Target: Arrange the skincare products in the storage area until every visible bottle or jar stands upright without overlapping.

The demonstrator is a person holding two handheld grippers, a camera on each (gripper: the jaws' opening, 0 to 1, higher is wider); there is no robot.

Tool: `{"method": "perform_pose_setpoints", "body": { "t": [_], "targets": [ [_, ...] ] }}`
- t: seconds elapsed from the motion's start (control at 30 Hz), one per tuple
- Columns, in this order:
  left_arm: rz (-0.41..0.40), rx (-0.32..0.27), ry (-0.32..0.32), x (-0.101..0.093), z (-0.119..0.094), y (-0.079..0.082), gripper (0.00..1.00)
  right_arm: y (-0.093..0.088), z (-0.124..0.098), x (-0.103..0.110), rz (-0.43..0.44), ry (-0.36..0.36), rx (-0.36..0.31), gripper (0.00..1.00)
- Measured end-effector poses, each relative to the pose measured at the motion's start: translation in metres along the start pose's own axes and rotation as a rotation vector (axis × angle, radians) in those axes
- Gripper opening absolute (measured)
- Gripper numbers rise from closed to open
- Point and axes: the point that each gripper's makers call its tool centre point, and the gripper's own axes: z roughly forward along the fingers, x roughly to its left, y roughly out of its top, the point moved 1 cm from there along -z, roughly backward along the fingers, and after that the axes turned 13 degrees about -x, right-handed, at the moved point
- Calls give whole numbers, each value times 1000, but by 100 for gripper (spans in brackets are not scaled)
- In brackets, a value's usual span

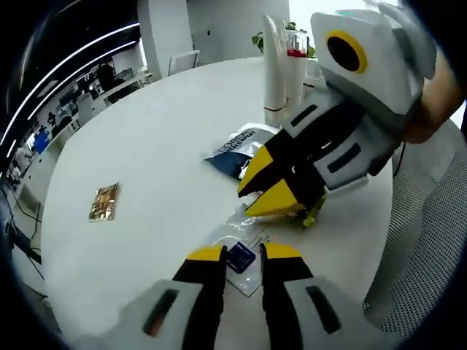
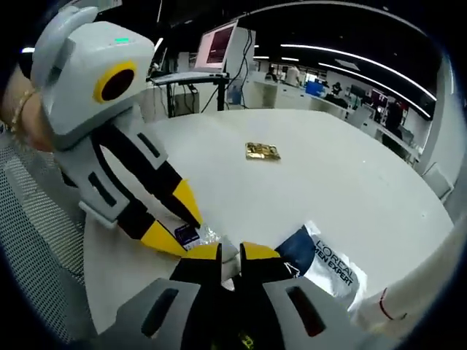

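Note:
A clear sachet (image 1: 235, 237) with a small blue label (image 2: 187, 233) lies flat on the white round table (image 1: 146, 146). My left gripper (image 1: 243, 253) is open, its yellow tips on either side of the label. My right gripper (image 2: 230, 253) reaches in from the opposite side with its jaws nearly together on the sachet's clear edge; in the left gripper view the right gripper (image 1: 252, 193) points its tips down at the sachet. A blue and silver L'Oreal sachet (image 2: 325, 262) lies flat just beyond. White tubes (image 1: 276, 65) and a red-capped bottle (image 1: 295, 51) stand upright at the table's far side.
A gold sachet (image 1: 104, 202) lies alone toward the table's middle. A mesh chair back (image 1: 423, 219) stands beside the table edge. One white tube (image 2: 394, 306) rises close to my right gripper. Desks and monitors fill the room behind.

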Motion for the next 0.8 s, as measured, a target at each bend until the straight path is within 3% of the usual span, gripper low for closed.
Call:
{"method": "perform_pose_setpoints", "body": {
  "t": [0.27,0.8],
  "targets": [
    [2,2,-1,0,0,0,19,-6,-11,12,-6,25,9,16],
    [-9,4,3,2,1,2,22,-13,-37,5,67,-15,10,21]
  ]
}}
